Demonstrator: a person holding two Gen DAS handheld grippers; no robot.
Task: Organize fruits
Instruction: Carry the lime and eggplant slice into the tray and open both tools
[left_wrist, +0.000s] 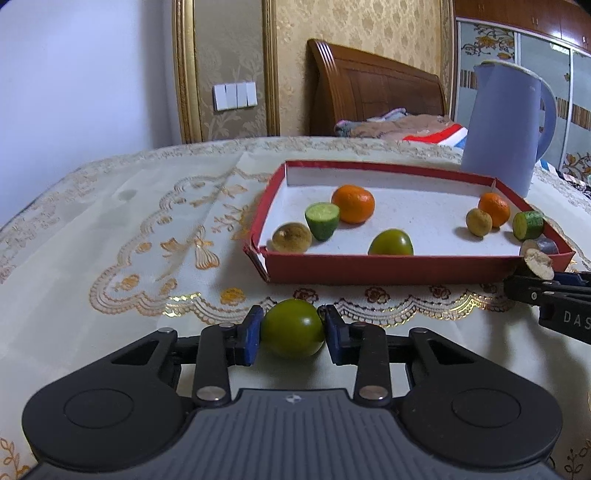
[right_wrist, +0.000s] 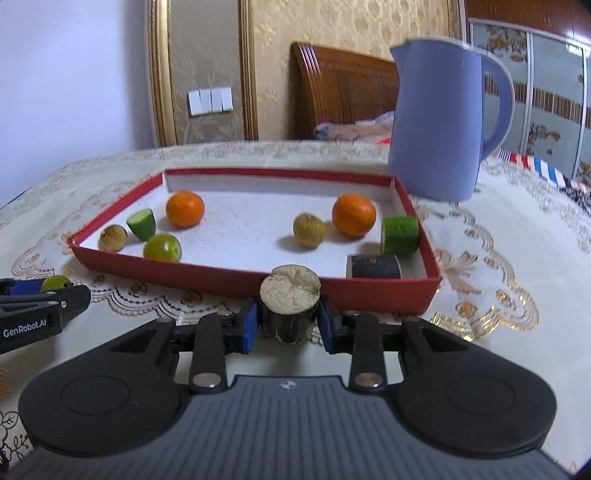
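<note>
Cream embroidered tablecloth (left_wrist: 110, 229) with gold floral borders covers the table before me, and behind it I see patterned wallpaper, a wooden headboard and a pale blue plastic jug (right_wrist: 443, 122) standing just beyond the tray's far right corner. My left gripper (left_wrist: 291, 334) has its blue pads pressed on either side of a round green fruit (left_wrist: 292, 332), which sits low over the cloth in front of the shallow red cardboard tray with a white floor (left_wrist: 369, 266). My right gripper (right_wrist: 288, 319) is clamped on a short dark cylinder with a pale, rough cut top (right_wrist: 290, 302), just before the tray's near wall. In the tray, at the left, lie an orange mandarin (right_wrist: 184, 208), a cut green wedge (right_wrist: 141, 223), a brownish round fruit (right_wrist: 112, 237) and a second green fruit (right_wrist: 162, 247); at the right, another mandarin (right_wrist: 354, 215), a yellow-brown fruit (right_wrist: 309, 229), a green cut cylinder (right_wrist: 400, 235) and a dark cylinder lying on its side (right_wrist: 375, 266). The near wall hides the bottoms of several. Whether either held piece touches the cloth I cannot tell.
</note>
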